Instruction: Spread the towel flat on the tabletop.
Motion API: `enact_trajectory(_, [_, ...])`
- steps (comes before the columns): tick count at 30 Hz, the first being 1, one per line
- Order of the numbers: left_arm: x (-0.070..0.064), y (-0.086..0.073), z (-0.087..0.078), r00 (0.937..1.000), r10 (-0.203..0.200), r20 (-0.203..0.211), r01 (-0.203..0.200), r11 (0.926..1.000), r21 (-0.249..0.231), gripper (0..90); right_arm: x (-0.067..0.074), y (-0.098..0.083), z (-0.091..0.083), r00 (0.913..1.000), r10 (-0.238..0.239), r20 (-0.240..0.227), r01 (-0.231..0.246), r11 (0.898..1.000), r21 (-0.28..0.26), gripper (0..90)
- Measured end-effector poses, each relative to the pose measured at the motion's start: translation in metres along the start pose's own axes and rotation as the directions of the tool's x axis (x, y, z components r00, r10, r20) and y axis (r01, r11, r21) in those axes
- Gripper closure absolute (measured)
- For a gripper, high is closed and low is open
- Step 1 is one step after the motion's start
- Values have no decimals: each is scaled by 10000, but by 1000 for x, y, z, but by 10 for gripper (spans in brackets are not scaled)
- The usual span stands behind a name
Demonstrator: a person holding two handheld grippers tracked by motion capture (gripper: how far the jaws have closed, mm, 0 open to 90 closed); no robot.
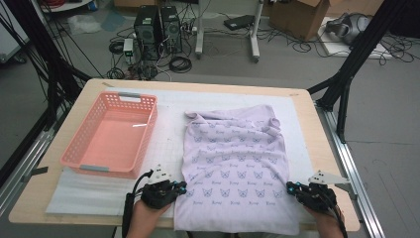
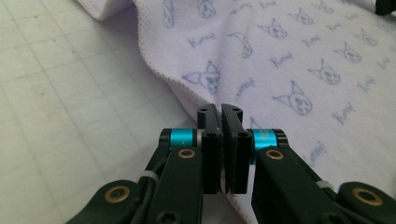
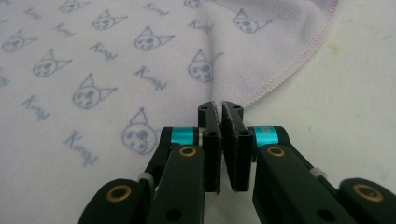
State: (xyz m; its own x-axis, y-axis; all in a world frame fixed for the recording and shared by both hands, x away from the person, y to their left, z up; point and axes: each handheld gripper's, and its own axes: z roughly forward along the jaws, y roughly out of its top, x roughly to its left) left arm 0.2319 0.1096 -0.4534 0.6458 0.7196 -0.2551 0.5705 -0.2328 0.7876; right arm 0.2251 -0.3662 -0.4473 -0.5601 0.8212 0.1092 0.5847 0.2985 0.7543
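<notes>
Pinching towel (image 1: pixel 237 163) side hems: left hand-held gripper (image 1: pixel 182 187), right hand-held gripper (image 1: pixel 291 187).

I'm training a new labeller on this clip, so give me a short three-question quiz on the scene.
1. True or false: the pink plastic basket holds a folded cloth.
2. Which edge of the lilac cat-print towel does the left gripper pinch: A its left edge, B its far edge?
3. What state are the right gripper jaws in?

Key: 1 false, it is empty. 2 A. 3 shut on the towel's right edge.
</notes>
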Motion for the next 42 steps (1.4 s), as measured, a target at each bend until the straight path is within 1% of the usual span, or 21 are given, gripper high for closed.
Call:
enact_trajectory(4, [-2, -7, -9, 9999, 33, 133, -31, 9999, -129, 864, 6, -6, -12, 9996, -257, -136, 255, 9996, -132, 861])
enact_trajectory(7, [-7, -13, -19, 9994, 195, 285, -188, 9995, -260, 863, 9, -13, -20, 9991, -358, -240, 354, 9992, -193, 861])
enact_trajectory(10, [-11, -20, -28, 9981, 425, 440, -408, 9984, -389, 863, 12, -20, -30, 9972, -376, -641, 347, 9983, -459, 861])
enact_trajectory(13, [-14, -25, -38, 9963, 498, 702, -463, 9976, -512, 863, 17, -26, -42, 9921, -617, -1096, 528, 9952, -822, 861])
enact_trajectory(16, [-18, -34, -45, 9924, 610, 1068, -560, 9972, -489, 853, 23, -31, -50, 9894, -718, -1259, 616, 9946, -829, 849])
enact_trajectory(17, [-17, -36, -44, 9924, 747, 973, -697, 9961, -537, 817, 24, -32, -50, 9895, -734, -1246, 647, 9953, -725, 815])
enact_trajectory(18, [-16, -37, -42, 9955, 654, 686, -613, 9963, -604, 665, 25, -32, -49, 9919, -692, -1063, 633, 9963, -576, 718])
enact_trajectory(19, [-14, -37, -40, 9974, 380, 609, -345, 9977, -579, 509, 24, -32, -46, 9947, -558, -866, 513, 9973, -533, 655])
enact_trajectory(20, [-11, -35, -37, 9990, 189, 417, -159, 9974, -709, 469, 22, -31, -44, 9961, -447, -764, 409, 9979, -510, 659])
enact_trajectory(21, [-9, -32, -34, 9997, 187, 162, -172, 9963, -847, 423, 20, -29, -41, 9975, -336, -615, 303, 9981, -543, 655])
enact_trajectory(22, [-7, -29, -32, 9999, 126, 84, -118, 9957, -917, 392, 18, -28, -38, 9985, -326, -437, 302, 9981, -540, 646])
enact_trajectory(23, [-5, -24, -28, 10000, 47, -14, -48, 9944, -1055, 392, 18, -26, -36, 9992, -288, -287, 274, 9985, -473, 638])
enact_trajectory(25, [-1, -16, -22, 9995, 174, -263, -202, 9937, -1103, 393, 14, -21, -27, 9995, -301, 58, 303, 9987, -421, 622])
enact_trajectory(29, [13, 1, -8, 9985, -78, -538, 20, 9943, -1069, 395, 7, -11, -13, 9984, -422, 368, 432, 9987, -260, 590])
enact_trajectory(31, [21, 9, -1, 9985, -255, -485, 215, 9965, -811, 393, 3, -6, -7, 9982, -430, 410, 443, 9985, -308, 580])
enact_trajectory(33, [24, 15, 6, 9987, -301, -416, 277, 9980, -568, 396, 0, -1, -1, 9982, -394, 455, 407, 9988, -277, 580])
enact_trajectory(34, [25, 17, 8, 9986, -300, -424, 278, 9983, -519, 398, -2, 0, 2, 9979, -373, 525, 384, 9991, -200, 583])
enact_trajectory(36, [24, 19, 15, 9989, -158, -446, 155, 9999, -78, 411, -4, 1, 6, 9980, -339, 531, 351, 9991, -229, 600])
enact_trajectory(37, [22, 19, 16, 9988, -62, -476, 58, 9999, -96, 414, -5, 2, 7, 9976, -388, 570, 402, 9989, -236, 612])
enact_trajectory(40, [16, 19, 18, 9970, 496, -600, -492, 9988, 76, 536, -3, 2, 7, 9979, -495, 411, 504, 9985, -205, 725])
enact_trajectory(42, [12, 19, 20, 9930, 982, -657, -966, 9949, 274, 733, -4, 2, 7, 9991, -387, 179, 390, 9991, -183, 849])
